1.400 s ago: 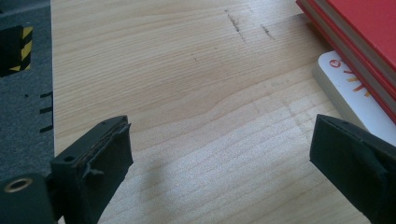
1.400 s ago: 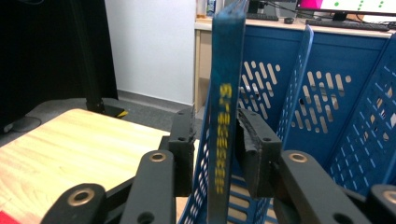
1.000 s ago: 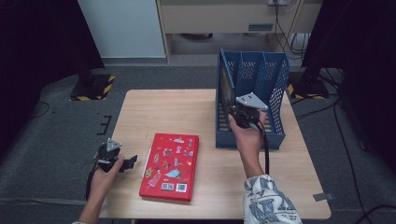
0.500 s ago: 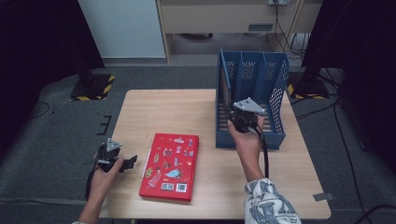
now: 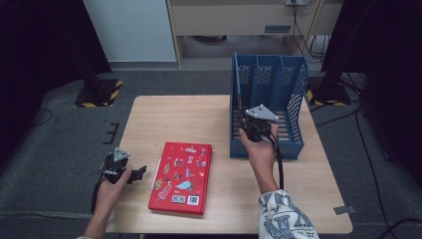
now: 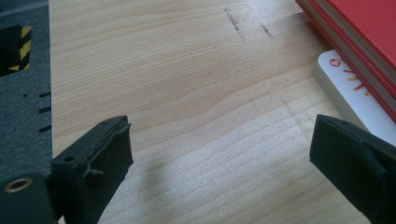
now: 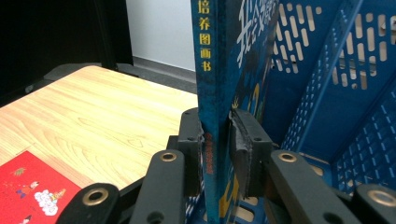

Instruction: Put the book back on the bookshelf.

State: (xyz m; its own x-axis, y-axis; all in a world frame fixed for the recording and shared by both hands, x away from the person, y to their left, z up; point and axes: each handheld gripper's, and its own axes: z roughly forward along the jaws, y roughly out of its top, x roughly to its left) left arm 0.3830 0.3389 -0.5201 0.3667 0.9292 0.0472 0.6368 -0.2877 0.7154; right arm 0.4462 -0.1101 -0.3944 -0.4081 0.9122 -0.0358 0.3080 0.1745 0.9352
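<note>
A blue picture book [image 7: 215, 56] stands upright in the left compartment of the blue file rack [image 5: 293, 124]; from above it is a thin dark edge [image 5: 238, 102]. My right gripper [image 7: 215, 135] is shut on its spine near the bottom, one pad on each side, and it sits at the rack's front left [image 5: 251, 124]. A red book [image 5: 181, 177] lies flat on the wooden table. My left gripper [image 5: 142, 172] rests low over the table just left of that book, jaws wide open [image 6: 219, 144] with bare wood between them. The red book's corner [image 6: 359, 28] is beside the right jaw.
A white booklet [image 6: 350, 93] pokes out from under the red book. The rack's two right compartments [image 5: 278, 99] hold nothing visible. The table's left edge [image 6: 50, 93] runs close to my left gripper. Dark stands and cables surround the table on the floor.
</note>
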